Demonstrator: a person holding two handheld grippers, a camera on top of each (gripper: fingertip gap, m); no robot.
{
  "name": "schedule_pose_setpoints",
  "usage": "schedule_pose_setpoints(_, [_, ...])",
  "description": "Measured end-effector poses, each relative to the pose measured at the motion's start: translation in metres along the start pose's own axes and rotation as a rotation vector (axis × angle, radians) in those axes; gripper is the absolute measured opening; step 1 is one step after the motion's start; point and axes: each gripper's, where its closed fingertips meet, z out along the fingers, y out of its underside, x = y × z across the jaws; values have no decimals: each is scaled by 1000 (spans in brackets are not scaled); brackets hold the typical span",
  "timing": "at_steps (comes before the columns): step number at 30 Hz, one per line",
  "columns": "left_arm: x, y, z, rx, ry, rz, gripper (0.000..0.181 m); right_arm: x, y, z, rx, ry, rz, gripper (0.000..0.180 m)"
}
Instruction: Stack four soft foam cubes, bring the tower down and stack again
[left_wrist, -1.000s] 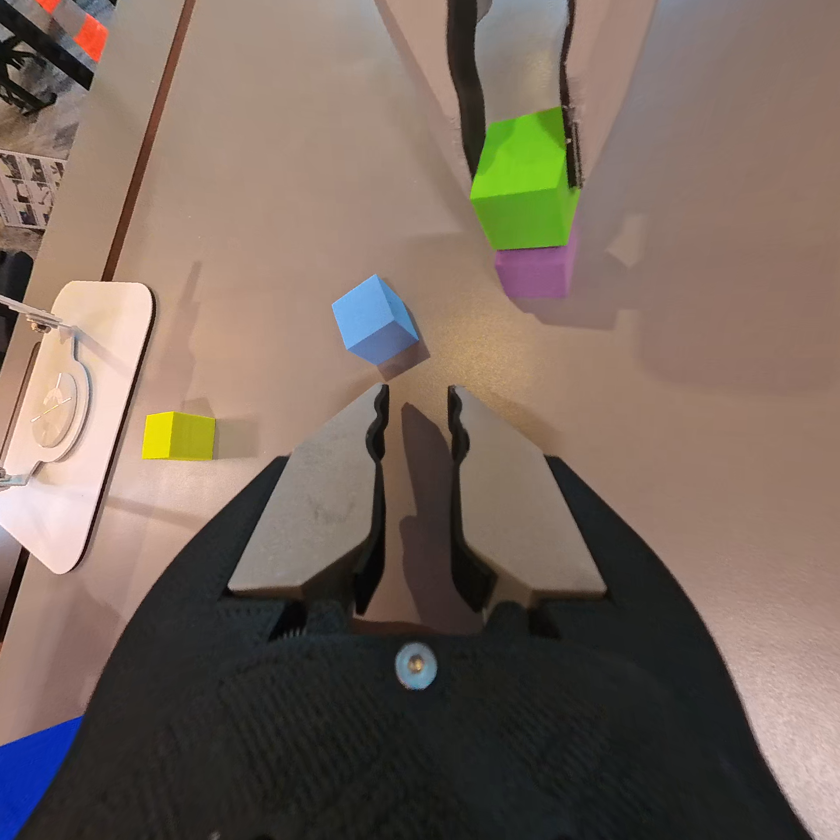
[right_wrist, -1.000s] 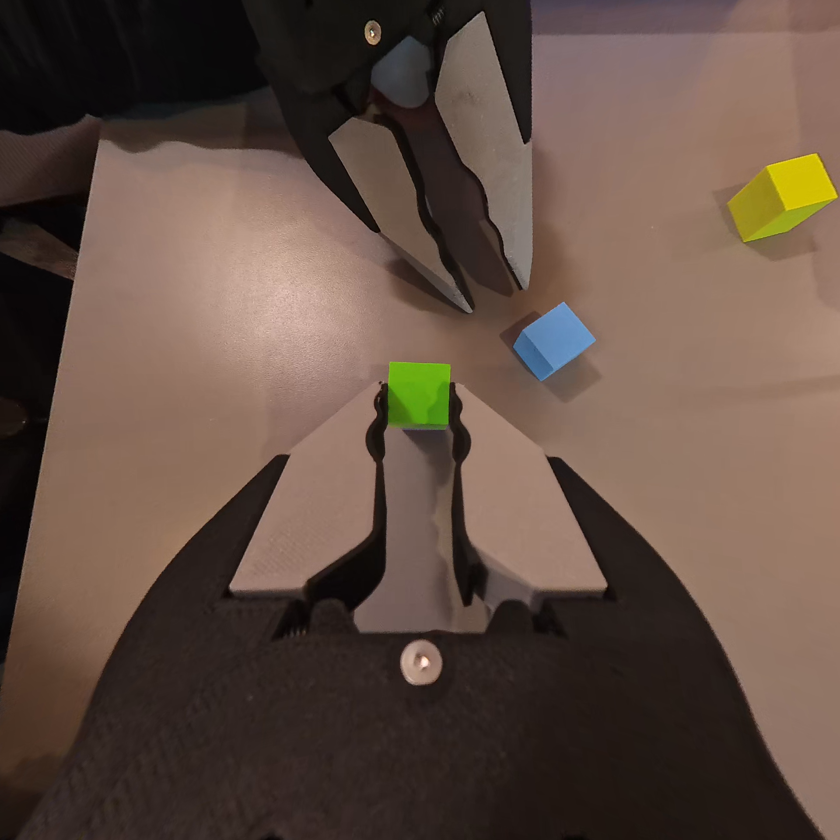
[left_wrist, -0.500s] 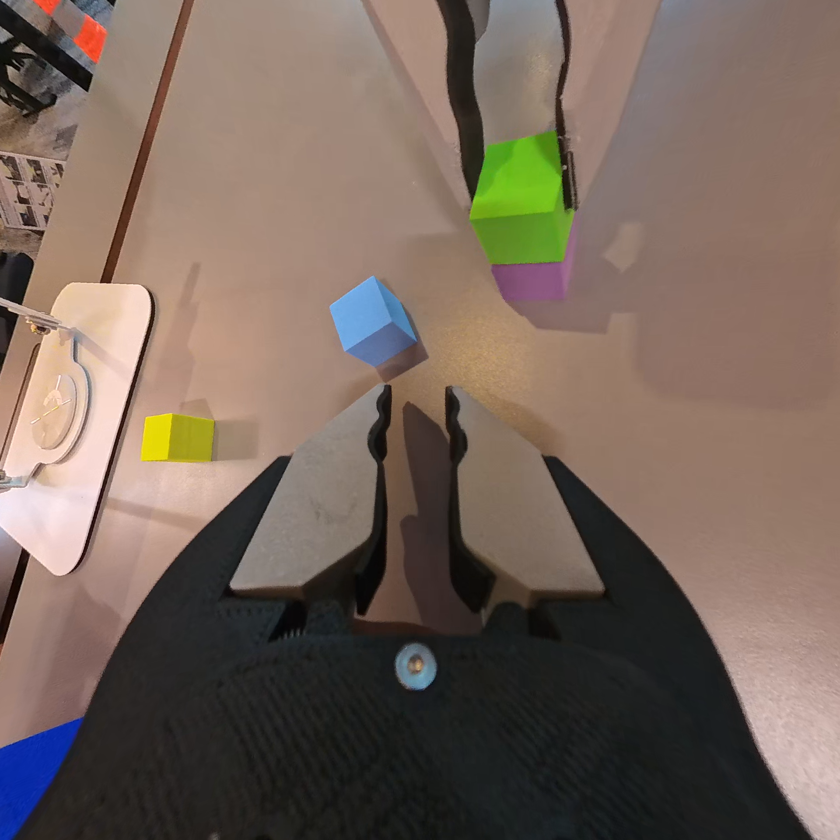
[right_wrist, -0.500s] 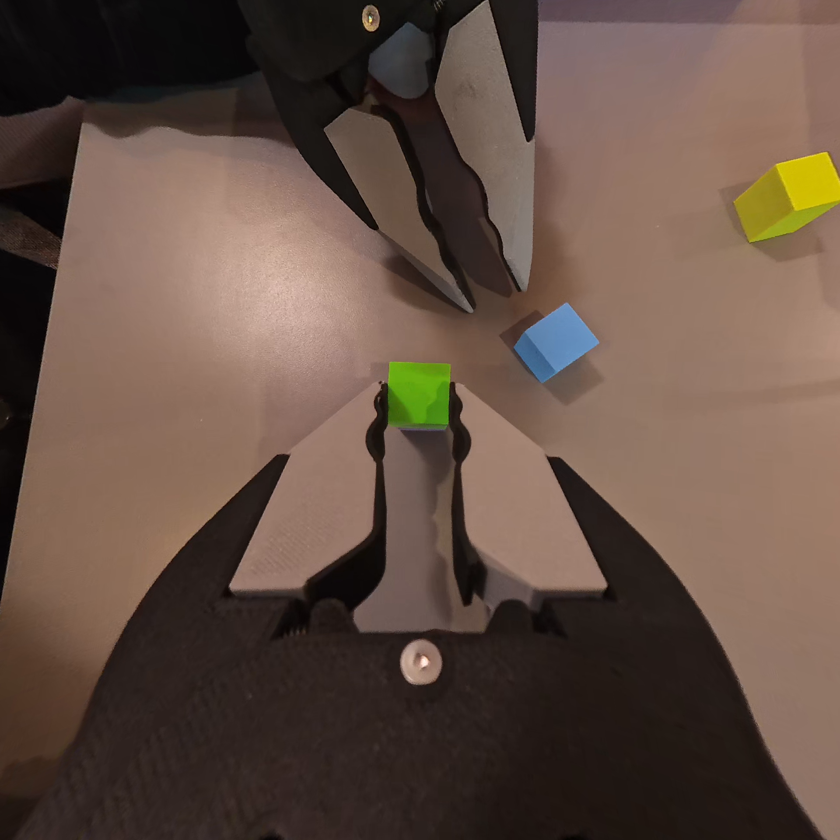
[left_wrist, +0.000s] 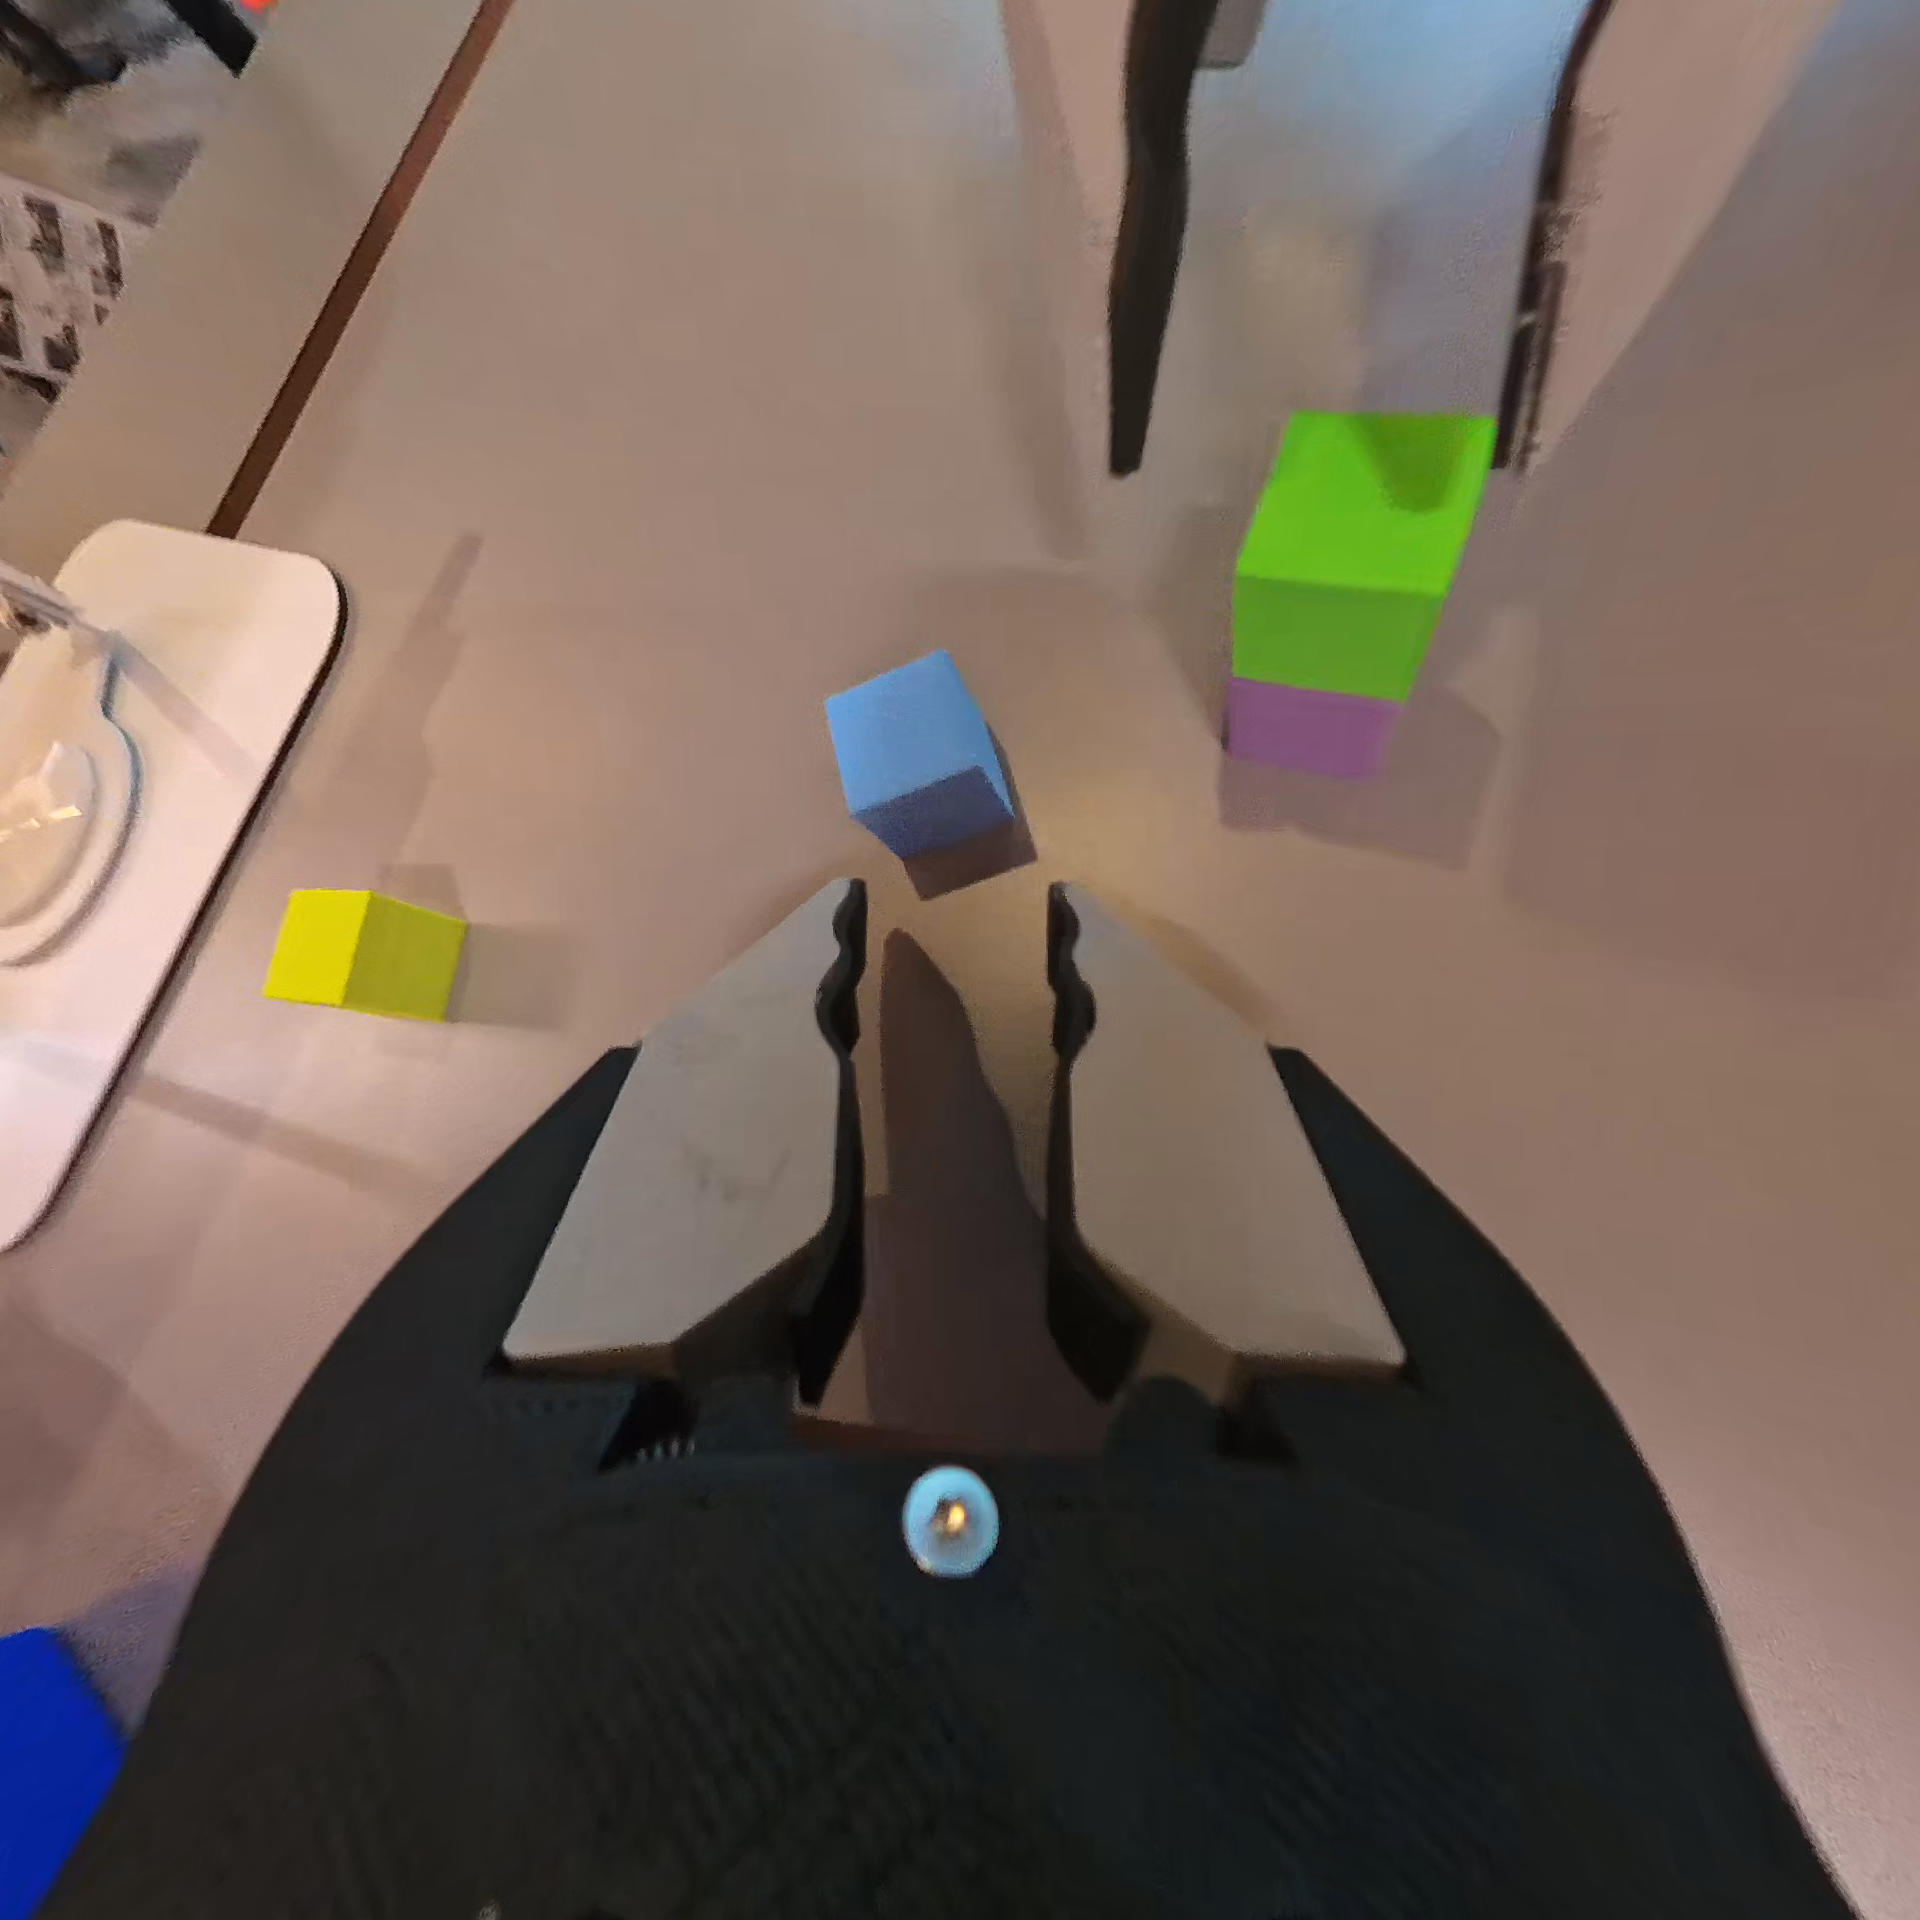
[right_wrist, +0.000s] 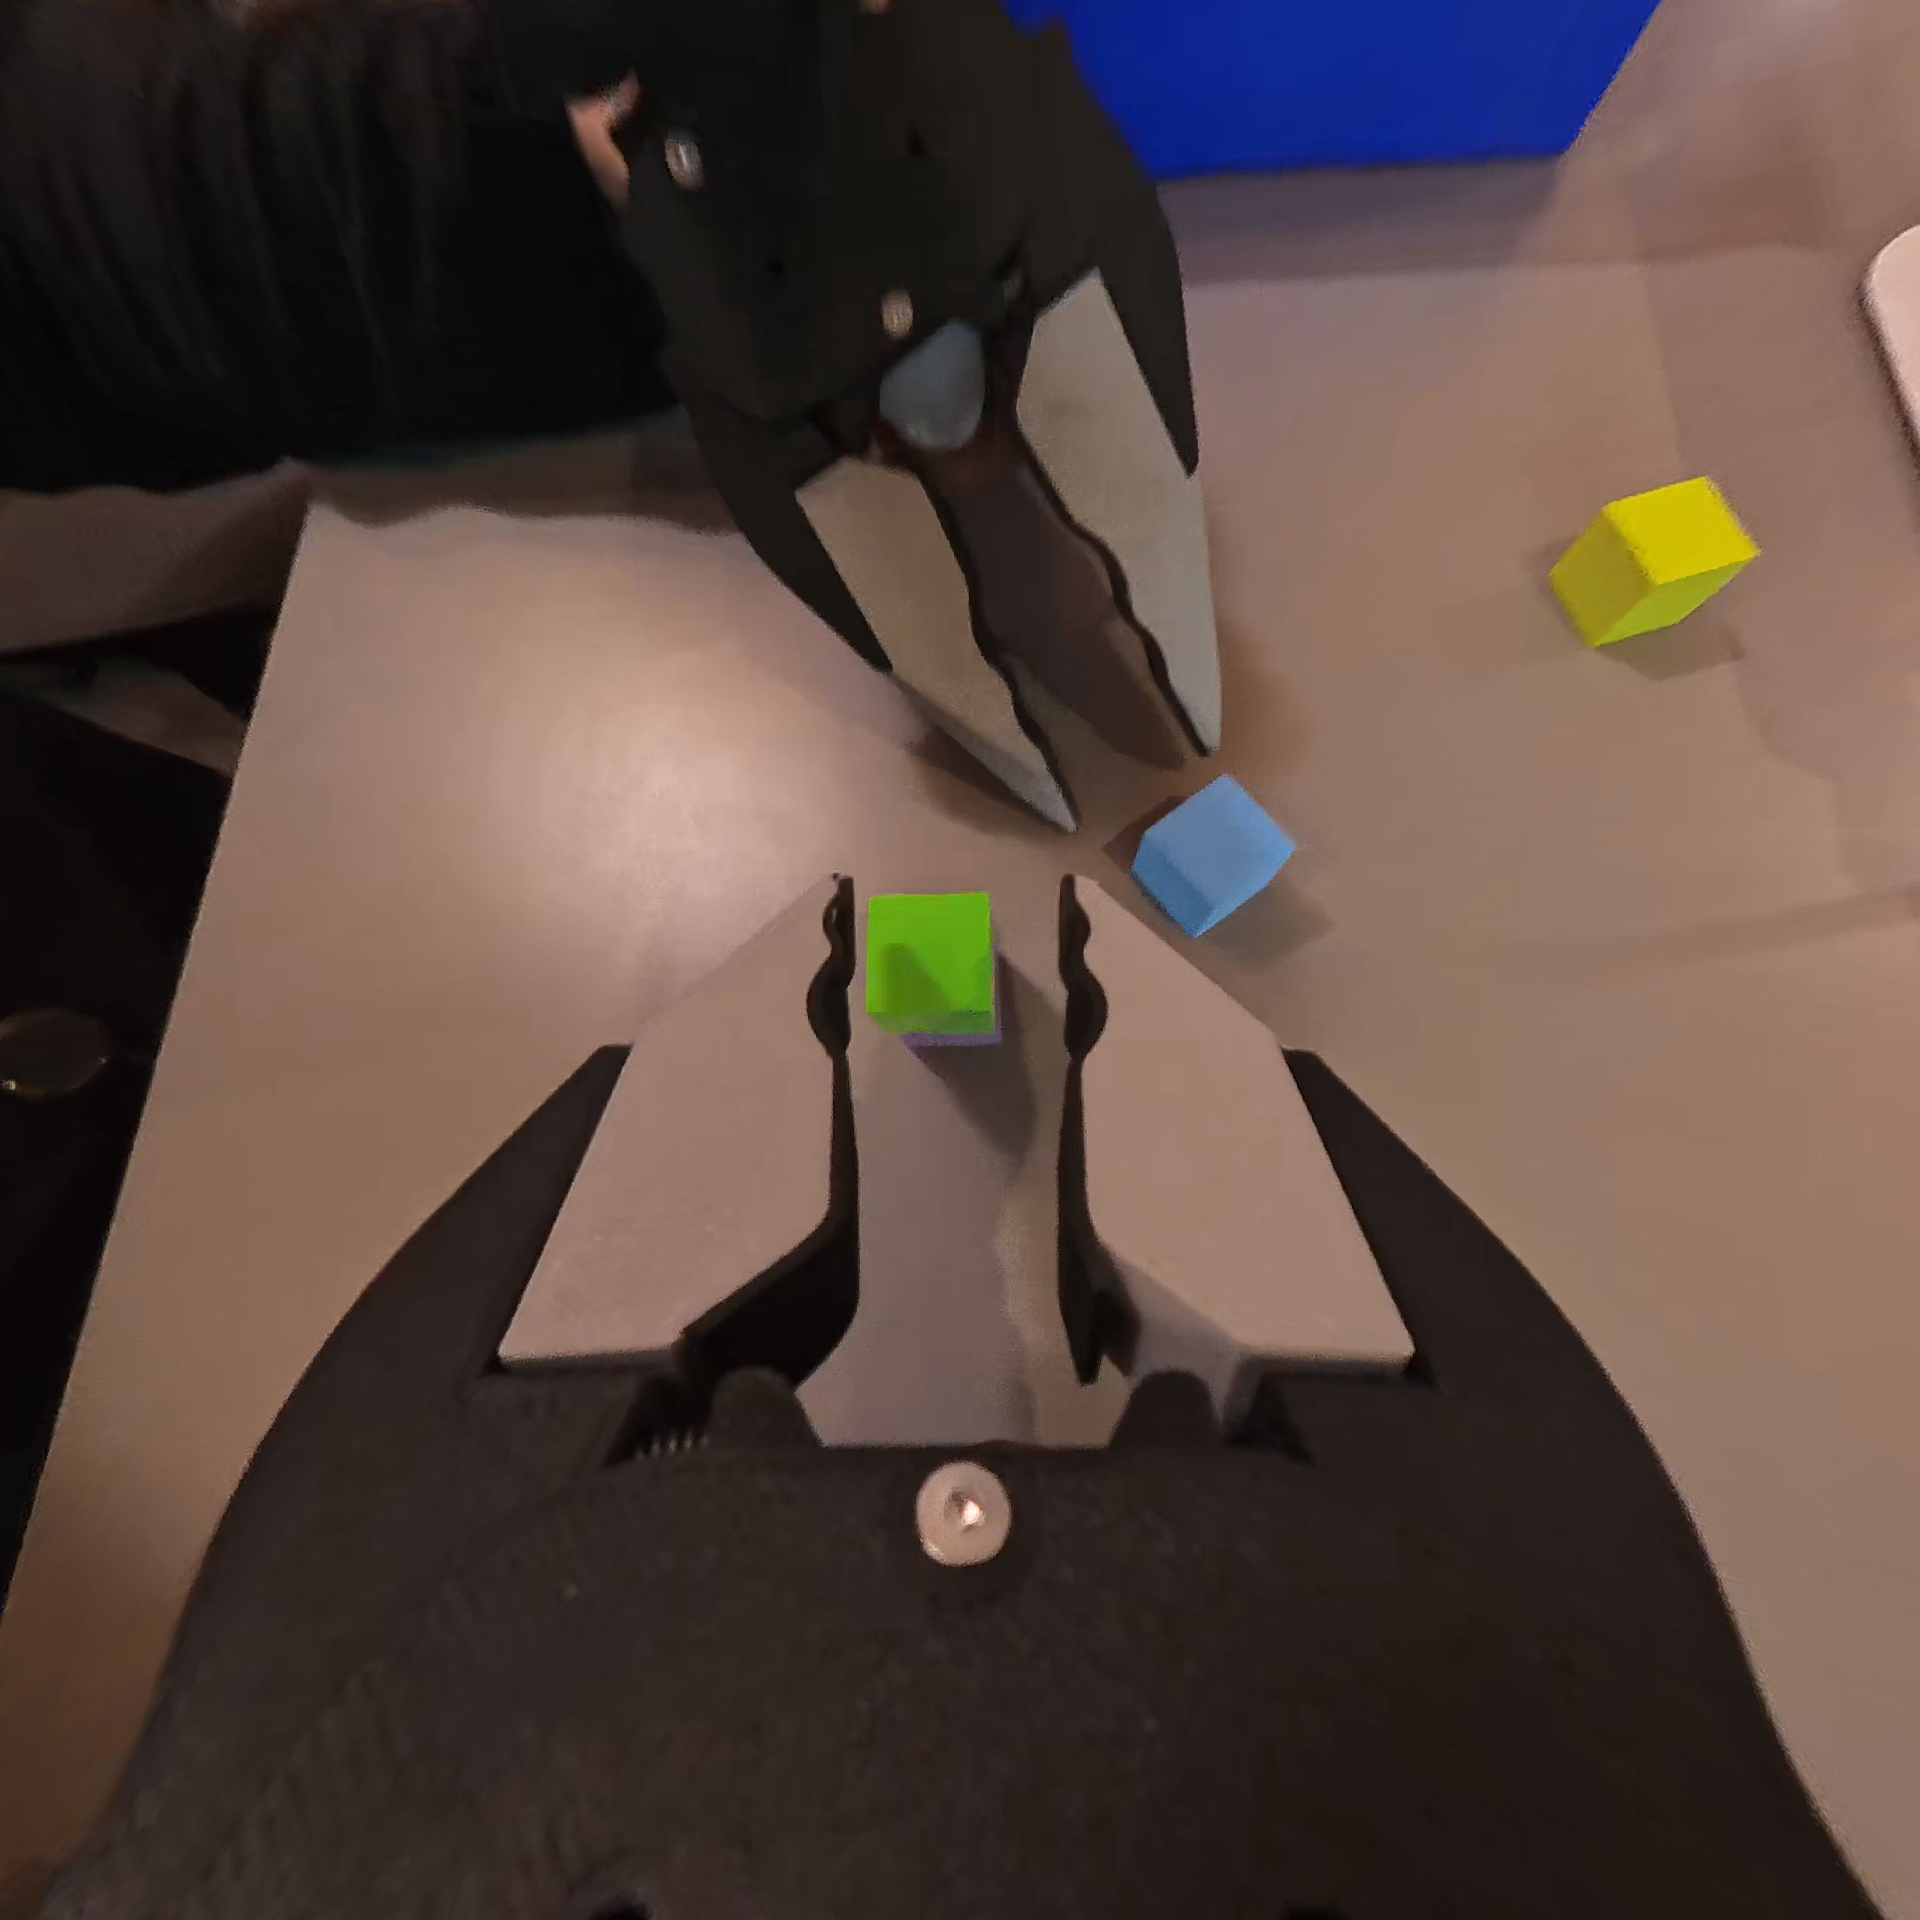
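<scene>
A green cube (left_wrist: 1351, 551) rests on a purple cube (left_wrist: 1304, 727) on the table; in the right wrist view the green cube (right_wrist: 928, 961) hides nearly all of the purple cube (right_wrist: 951, 1037). My right gripper (right_wrist: 951, 894) is open, its fingers apart on either side of the green cube and raised above it. A blue cube (left_wrist: 920, 753) lies tilted just ahead of my left gripper (left_wrist: 951, 899), which is open and empty; the blue cube also shows in the right wrist view (right_wrist: 1210, 854). A yellow cube (left_wrist: 364, 951) sits alone to the left, also in the right wrist view (right_wrist: 1652, 574).
A white board with a clear fixture (left_wrist: 156, 790) lies at the table's left edge. A dark seam (left_wrist: 353, 270) runs along the far left of the table. A blue object (right_wrist: 1330, 73) stands beyond the left gripper in the right wrist view. The left gripper's tips are roughly 8 centimeters from the right gripper's. Left tips and right tips are each some 5 centimeters from the purple cube (left_wrist: 1304, 727).
My right gripper has set the green cube down on the purple one, opened and lifted away. My left gripper has opened wider and edged toward the blue cube.
</scene>
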Motion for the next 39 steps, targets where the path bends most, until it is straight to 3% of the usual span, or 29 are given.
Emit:
schedule_pose_setpoints(6, [-8,-5,8,1,-36,-135,48,12,-5,-12,79,25,52,32])
schedule_pose_setpoints(12, [-14,-11,21,-35,-106,-160,27,16,1,-5,57,37,63,30])
schedule_pose_setpoints(17, [-14,-14,23,-34,-126,-150,28,25,1,-7,92,34,141,29])
schedule_pose_setpoints(20, [-14,-13,20,-19,-85,-233,55,28,-2,-12,138,12,178,29])
schedule_pose_setpoints(26, [-24,-22,21,59,-6,-462,40,33,-5,-19,171,26,194,27])
schedule_pose_setpoints(29, [-23,-24,28,48,27,-504,42,33,-4,-18,166,28,192,27])
schedule_pose_setpoints(32, [-19,-21,37,-11,38,-490,47,33,-4,-18,164,29,191,27])
schedule_pose_setpoints(35, [-20,-22,38,-20,8,-455,27,34,-4,-18,165,35,192,26])
schedule_pose_setpoints(39, [-29,-30,32,41,-73,-345,27,41,-2,-21,181,55,228,25])
